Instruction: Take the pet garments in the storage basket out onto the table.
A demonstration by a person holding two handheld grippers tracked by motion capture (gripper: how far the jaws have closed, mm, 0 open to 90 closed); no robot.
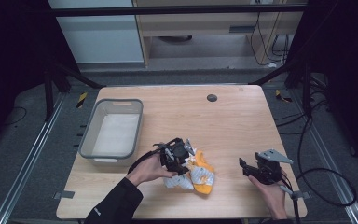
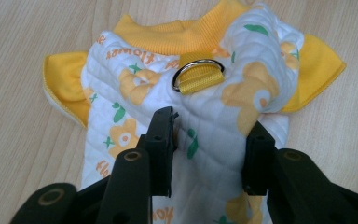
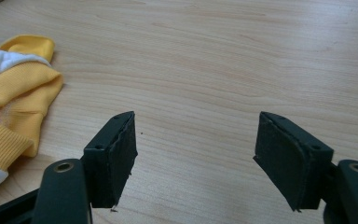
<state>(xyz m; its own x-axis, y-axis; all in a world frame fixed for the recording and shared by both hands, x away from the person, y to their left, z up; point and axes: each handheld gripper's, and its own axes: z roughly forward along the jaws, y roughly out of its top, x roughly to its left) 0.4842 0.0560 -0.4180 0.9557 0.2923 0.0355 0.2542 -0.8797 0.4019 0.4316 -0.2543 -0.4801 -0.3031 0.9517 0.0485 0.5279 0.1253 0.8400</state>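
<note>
A small quilted pet garment (image 1: 201, 177), white with yellow flowers and yellow trim, lies crumpled on the wooden table near the front. A metal D-ring (image 2: 198, 74) on a yellow strap sits near its collar. My left gripper (image 1: 188, 162) is down on the garment (image 2: 135, 88), and its jaws are pressed against a raised fold of the quilted cloth from both sides (image 2: 212, 126). My right gripper (image 1: 243, 166) is held low over bare wood to the right of the garment, open with nothing between its jaws (image 3: 196, 140). The garment's yellow edge (image 3: 14, 93) is off to its left.
A grey plastic bin (image 1: 114, 103) stands at the table's left side with nothing in it. A dark round grommet (image 1: 211, 97) is set in the tabletop near the far edge. Cables trail on the floor to the right of the table.
</note>
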